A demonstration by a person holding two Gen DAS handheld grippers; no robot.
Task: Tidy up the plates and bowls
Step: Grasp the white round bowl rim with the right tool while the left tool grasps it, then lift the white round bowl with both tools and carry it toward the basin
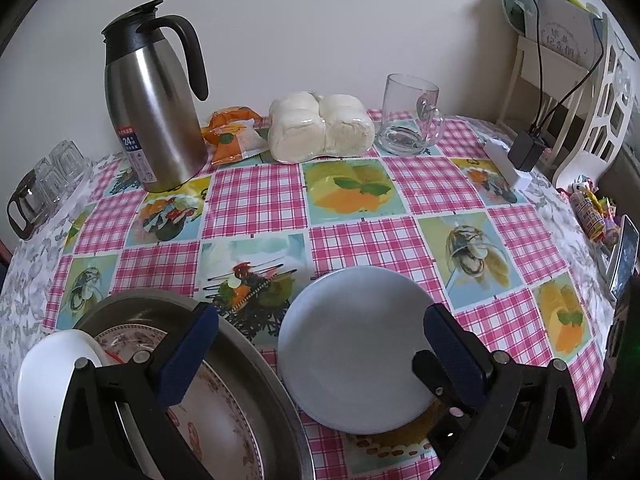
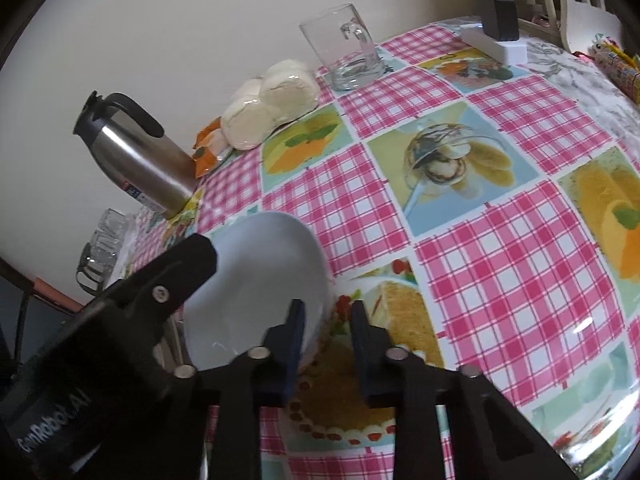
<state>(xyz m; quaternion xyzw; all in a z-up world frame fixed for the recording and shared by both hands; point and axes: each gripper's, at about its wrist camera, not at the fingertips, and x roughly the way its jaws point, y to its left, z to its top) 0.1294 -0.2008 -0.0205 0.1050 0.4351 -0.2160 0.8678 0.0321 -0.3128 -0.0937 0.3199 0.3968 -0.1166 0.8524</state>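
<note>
A: Where's the plain pale grey round plate rn?

B: Flat on the pink-check picture tablecloth, near edge of table, just beside a big steel basin on its left. Basin holds a floral-pattern plate and a white bowl, bowl at the basin's left rim.

A: Grippers?

B: Right gripper: blue pads nearly pressed together, rim of the grey plate between them. Looks like a pinch on the near-right edge, but pad contact isn't fully clear from its wrist view. Left gripper: jaws spread wide, empty, one finger over the basin, other over the plate's right side.

A: So the step is?

B: Prob lifting the grey plate to stack it w/ the floral one in the basin. My guess only.

A: How to do it well?

B: Glazed rim = slippery, thin pinch. Get pads deep over the rim before lifting. Raise the near edge first, keep the plate close to level so it doesn't swing or slide out. Clear the basin wall, then lower gently onto the floral plate, no clank. Left gripper should move off the basin or steady the far rim. Steel thermos jug and glass mug sit well apart at the back, no worry there.
</note>
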